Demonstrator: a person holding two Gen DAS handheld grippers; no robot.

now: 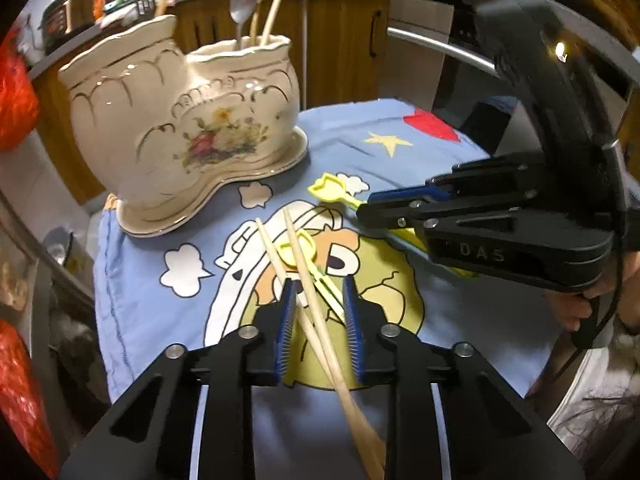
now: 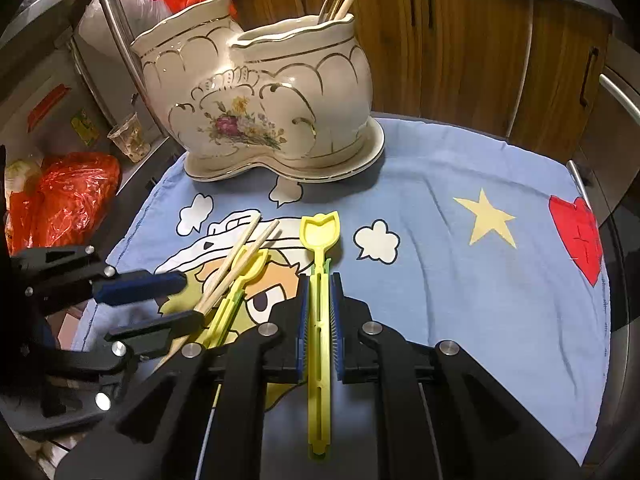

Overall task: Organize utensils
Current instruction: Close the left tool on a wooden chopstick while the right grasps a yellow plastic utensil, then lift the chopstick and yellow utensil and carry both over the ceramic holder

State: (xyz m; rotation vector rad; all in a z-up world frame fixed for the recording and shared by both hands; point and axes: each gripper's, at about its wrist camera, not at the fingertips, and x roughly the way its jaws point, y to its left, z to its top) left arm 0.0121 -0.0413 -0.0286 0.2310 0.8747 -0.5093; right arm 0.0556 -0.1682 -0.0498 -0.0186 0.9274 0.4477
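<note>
A spoon [image 1: 244, 2] and sticks are already stood in the holder [image 1: 184, 120], upper left. Chopsticks [image 1: 304, 276] are bracketed, ungripped, by the left claw [image 1: 318, 304]; a yellow fork [image 2: 320, 280] is clamped in the right claw [image 2: 319, 304], lower centre. A second yellow utensil [image 2: 240, 280] is left on the cloth [image 2: 460, 280].

The utensil holder [image 2: 260, 100] is cream with gold scalloped trim and a pink-and-yellow flower spray. The cloth [image 2: 460, 280] is light blue, printed with a yellow star, red heart and white clouds. The tongs [image 2: 320, 320] are yellow-green; the chopsticks [image 1: 304, 272] pale wood; the fingers [image 2: 336, 320] black with blue pads.
</note>
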